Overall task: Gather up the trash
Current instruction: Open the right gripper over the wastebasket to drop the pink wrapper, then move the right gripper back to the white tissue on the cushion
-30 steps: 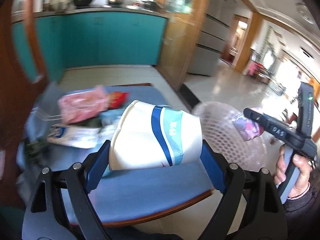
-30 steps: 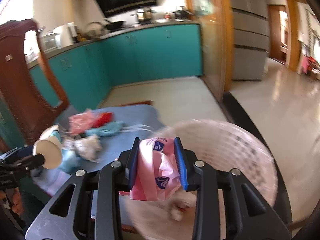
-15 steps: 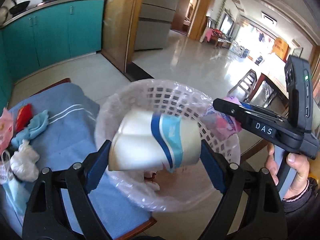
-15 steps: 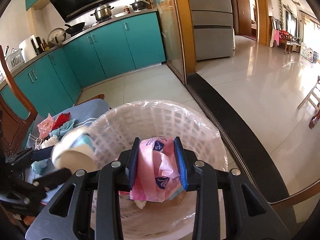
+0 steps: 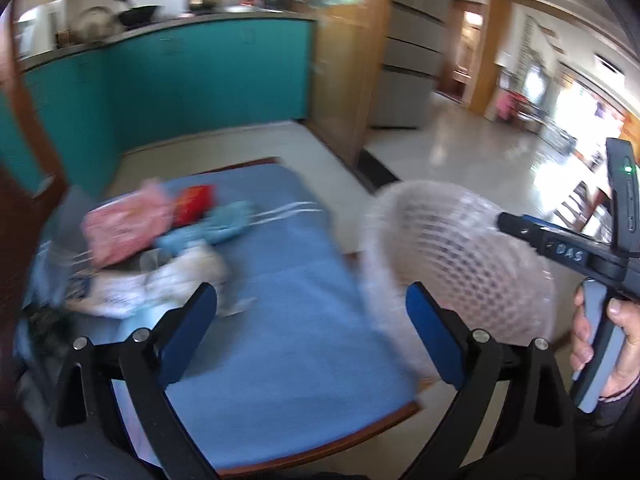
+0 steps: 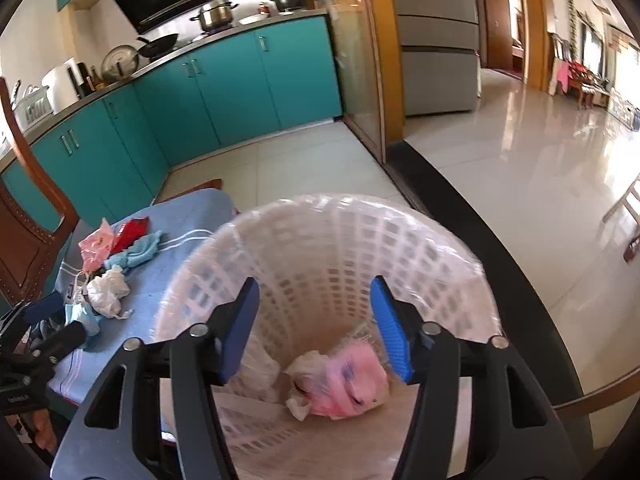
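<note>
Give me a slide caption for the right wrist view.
Right gripper opening above the white basket, pink wrapper inside.

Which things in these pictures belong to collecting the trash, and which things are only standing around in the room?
Belong to the job:
- white basket
- pink wrapper inside it
- pink packet, red packet, crumpled tissue and face mask on the blue cloth

Just lying about:
- steel pot
- wok
- teal cabinets
- wooden chair
</note>
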